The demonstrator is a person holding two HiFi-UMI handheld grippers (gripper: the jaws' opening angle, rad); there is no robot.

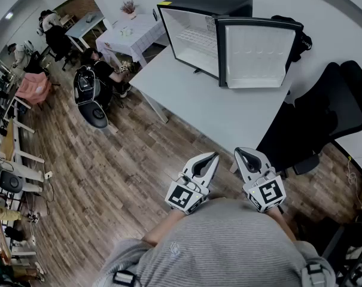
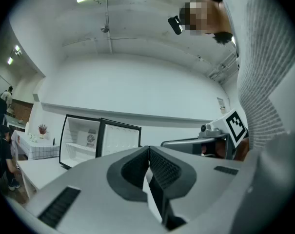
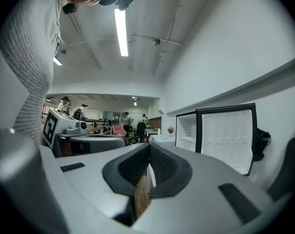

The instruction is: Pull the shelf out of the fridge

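Note:
A black mini fridge [image 1: 195,28] stands on the white table [image 1: 228,115], its door [image 1: 256,52] swung open to the right. A white wire shelf [image 1: 198,40] sits inside it. Both grippers hang low by the person's waist, well short of the fridge. My left gripper [image 1: 213,156] is shut with nothing between its pads. My right gripper [image 1: 241,153] is also shut and empty. The left gripper view shows its shut jaws meeting [image 2: 148,148] with the fridge [image 2: 81,140] far off at the left. The right gripper view shows its own shut jaws [image 3: 148,146] and the fridge [image 3: 187,130] beyond.
A black office chair [image 1: 324,115] stands right of the table, near my right gripper. A small table with a tiled cloth [image 1: 133,34] and seated people [image 1: 103,70] are at the back left. Wood floor [image 1: 109,172] lies between me and the table.

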